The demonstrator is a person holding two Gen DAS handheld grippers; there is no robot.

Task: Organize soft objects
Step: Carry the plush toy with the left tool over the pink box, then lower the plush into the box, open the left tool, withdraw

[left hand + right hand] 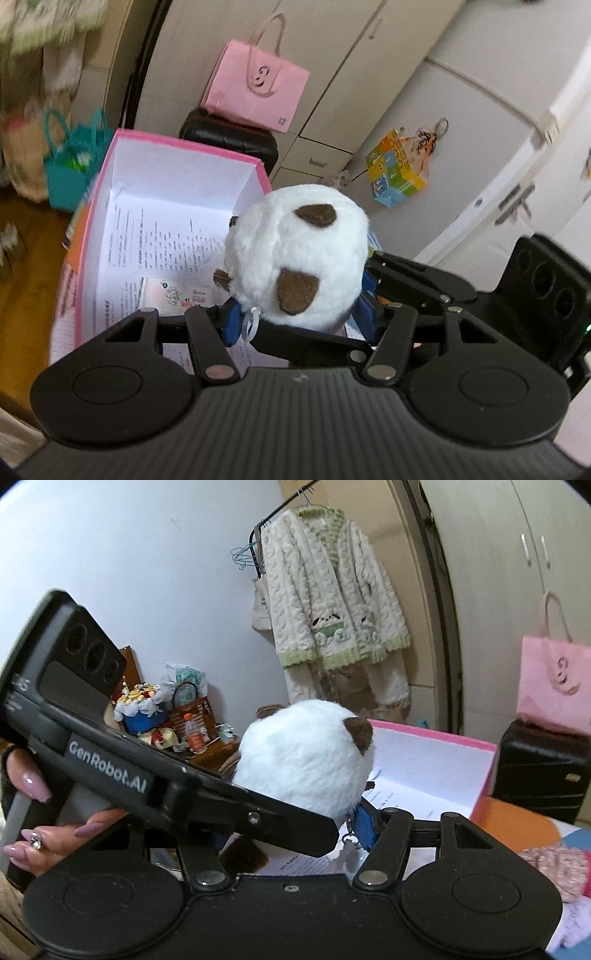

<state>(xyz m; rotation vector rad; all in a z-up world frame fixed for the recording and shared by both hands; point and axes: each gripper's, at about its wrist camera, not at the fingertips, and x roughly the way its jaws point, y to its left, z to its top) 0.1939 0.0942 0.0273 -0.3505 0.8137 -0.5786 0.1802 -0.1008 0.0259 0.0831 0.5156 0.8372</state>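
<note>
A round white plush toy with brown ears hangs over the open pink box, which has printed sheets lying inside. My left gripper is shut on the toy's lower part, with a blue pad on each side. The right gripper reaches in from the right, one finger crossing under the toy. In the right wrist view the plush toy sits in my right gripper. Its right blue pad touches the toy. The left gripper's body, held by a hand, hides the other pad. The pink box lies just beyond.
A pink paper bag stands on a black suitcase behind the box, by wardrobe doors. A teal bag is on the floor at left. Fleece pyjamas hang on a rail. A pink knitted item lies at right.
</note>
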